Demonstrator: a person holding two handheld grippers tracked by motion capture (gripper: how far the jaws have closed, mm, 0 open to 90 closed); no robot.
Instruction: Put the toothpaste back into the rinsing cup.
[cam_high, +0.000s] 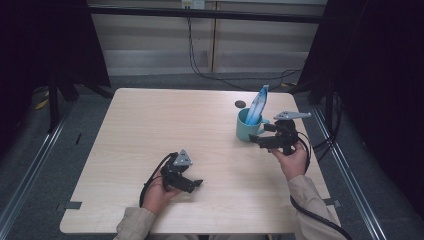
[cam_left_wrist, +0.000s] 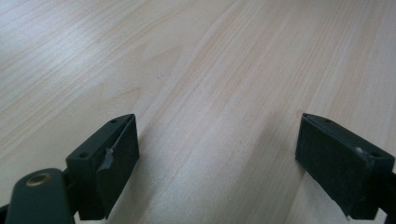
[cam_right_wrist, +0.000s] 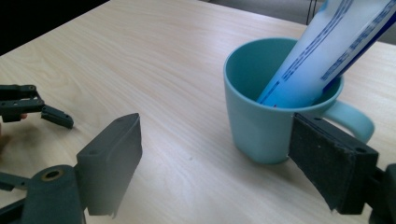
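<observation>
Taking the teal mug (cam_high: 248, 127) as the landmark: nearest the person, well apart from the mug and toward the front edge of the worktop (cam_high: 150, 120), the left gripper (cam_high: 192, 184) is held low in the left hand (cam_high: 159, 194), its jaws spread wide with nothing but bare wood between them, as the left gripper view (cam_left_wrist: 217, 163) also shows. Closer to the mug, just beside its handle side, the right gripper (cam_high: 260, 136) sits in the right hand (cam_high: 291, 161), pointing at the mug. In the right gripper view (cam_right_wrist: 215, 168) its jaws stand apart and hold nothing; one jaw lies just in front of the mug's (cam_right_wrist: 266, 116) base near the handle, though whether it touches cannot be told. Inside the mug a blue-and-white tube (cam_high: 257, 107) leans tilted against the rim, its flat end sticking up above it (cam_right_wrist: 322, 51). Just beyond the mug, a small dark round disc (cam_high: 240, 104) lies on the worktop.
</observation>
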